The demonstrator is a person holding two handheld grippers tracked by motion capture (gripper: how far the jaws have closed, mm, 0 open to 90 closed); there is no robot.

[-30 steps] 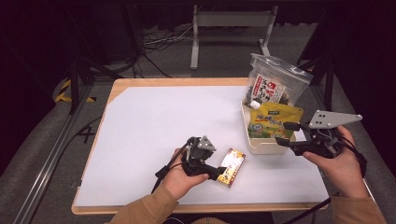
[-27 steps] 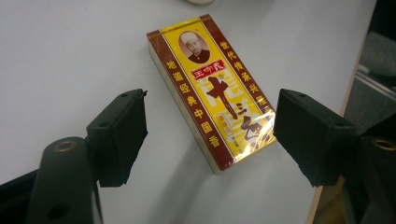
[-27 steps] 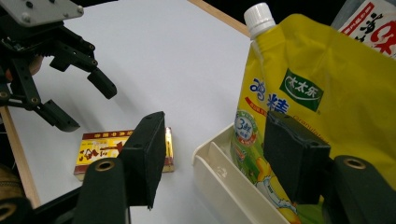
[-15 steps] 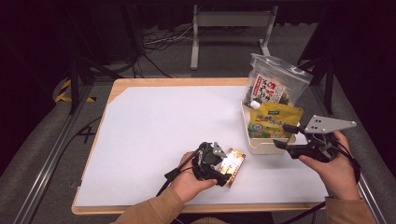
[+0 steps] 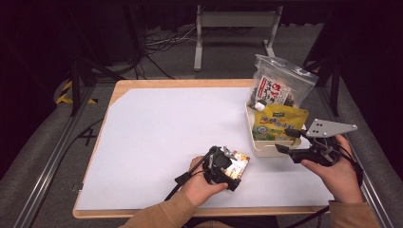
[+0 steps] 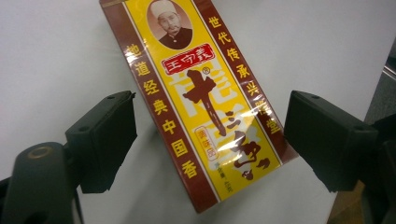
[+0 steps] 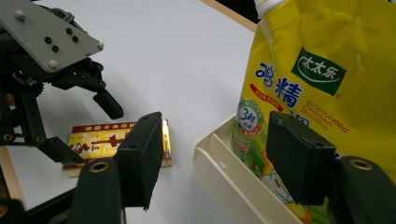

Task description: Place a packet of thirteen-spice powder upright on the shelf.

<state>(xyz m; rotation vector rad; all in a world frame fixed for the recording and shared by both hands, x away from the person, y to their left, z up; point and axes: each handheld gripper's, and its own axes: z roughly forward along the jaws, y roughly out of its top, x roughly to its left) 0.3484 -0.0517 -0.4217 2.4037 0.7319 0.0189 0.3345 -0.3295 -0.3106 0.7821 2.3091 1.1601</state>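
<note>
Yellow and maroon, the flat seasoning box (image 6: 201, 98) lies on the white table sheet (image 5: 166, 133) at the near middle, between the left gripper (image 5: 227, 167)'s parted jaws, which have just been opening and do not press it. A good grasp here, I judge, means lowering until both pads flank the box's long edges, squaring up, then closing evenly so it cannot pivot. To the right, the cream tray (image 5: 266, 149) holds a yellow bouillon pouch (image 5: 278, 124); the right gripper (image 5: 284, 140) hovers beside its near wall, released, gripping nothing.

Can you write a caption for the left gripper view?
Open tool hovering around a yellow spice box lying on the white table.
</note>
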